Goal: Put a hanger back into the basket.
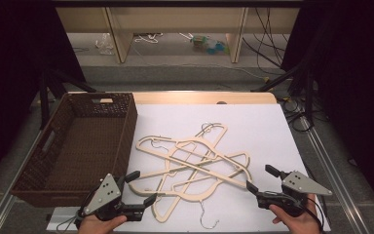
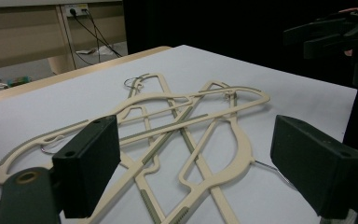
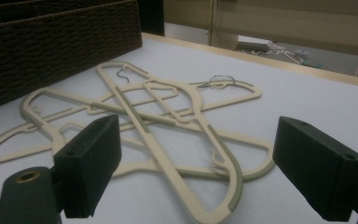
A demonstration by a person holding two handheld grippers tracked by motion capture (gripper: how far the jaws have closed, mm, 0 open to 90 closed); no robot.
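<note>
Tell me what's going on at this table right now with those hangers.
A person holds a claw in each hand at the near edge of the table. The left claw and the right claw both stand open and empty, one on each side of a tangled pile of cream hangers lying crossed over one another on the white sheet. Neither claw touches a hanger yet. A dark wicker basket sits to the left of the pile, with nothing visible inside it.

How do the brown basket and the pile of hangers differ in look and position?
The basket is dark brown and woven, while the hangers are cream and smooth. The basket stands at the table's left edge; the hangers lie flat, crossed over each other, on the white sheet. Neither is touched by a gripper.
</note>
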